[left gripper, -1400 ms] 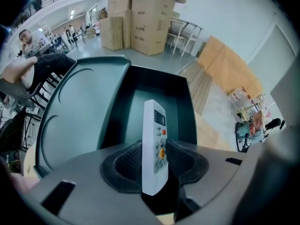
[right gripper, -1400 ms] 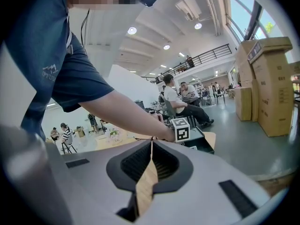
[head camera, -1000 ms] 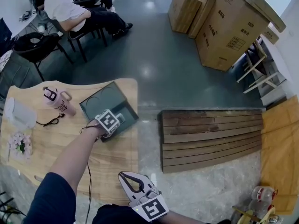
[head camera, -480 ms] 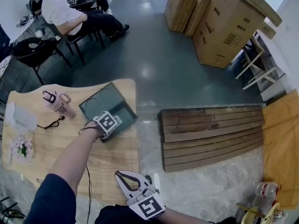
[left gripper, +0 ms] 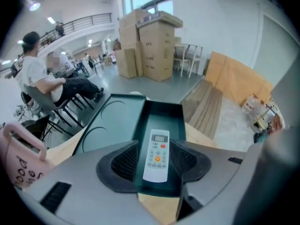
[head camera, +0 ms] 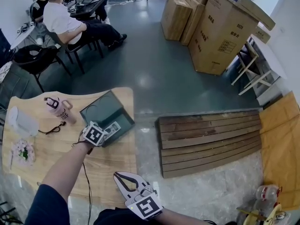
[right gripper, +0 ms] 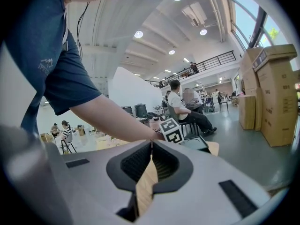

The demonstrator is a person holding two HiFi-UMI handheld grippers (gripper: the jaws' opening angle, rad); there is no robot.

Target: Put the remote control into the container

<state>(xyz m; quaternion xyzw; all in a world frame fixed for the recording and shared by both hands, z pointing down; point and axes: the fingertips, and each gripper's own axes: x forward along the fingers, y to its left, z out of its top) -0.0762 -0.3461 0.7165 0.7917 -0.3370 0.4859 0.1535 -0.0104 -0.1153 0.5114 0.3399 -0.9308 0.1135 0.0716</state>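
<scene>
The white remote control (left gripper: 157,156) lies flat in the narrow compartment of the dark green container (left gripper: 162,109), which sits at the wooden table's right corner (head camera: 123,151). My left gripper (left gripper: 154,160) hovers just over the remote's near end. Its jaws are opening, with a pad on each side of the remote and a gap to each. In the head view the remote (head camera: 112,127) shows just beyond the left gripper (head camera: 106,131), inside the container (head camera: 99,109). My right gripper (head camera: 120,177) hangs low by the table's front edge, its jaws (right gripper: 151,144) shut on nothing.
A pink cup (head camera: 59,109), a black cable (head camera: 52,128), a white box (head camera: 20,122) and a small flower pot (head camera: 22,152) stand on the table's left part. A wooden pallet (head camera: 208,137) lies on the floor to the right. Cardboard boxes (head camera: 220,27) and seated people (head camera: 65,18) are beyond.
My left gripper has drawn back toward me and to the left, off the container. The remote, hidden under the gripper before, now shows lying in the container. The right gripper has stayed put.
</scene>
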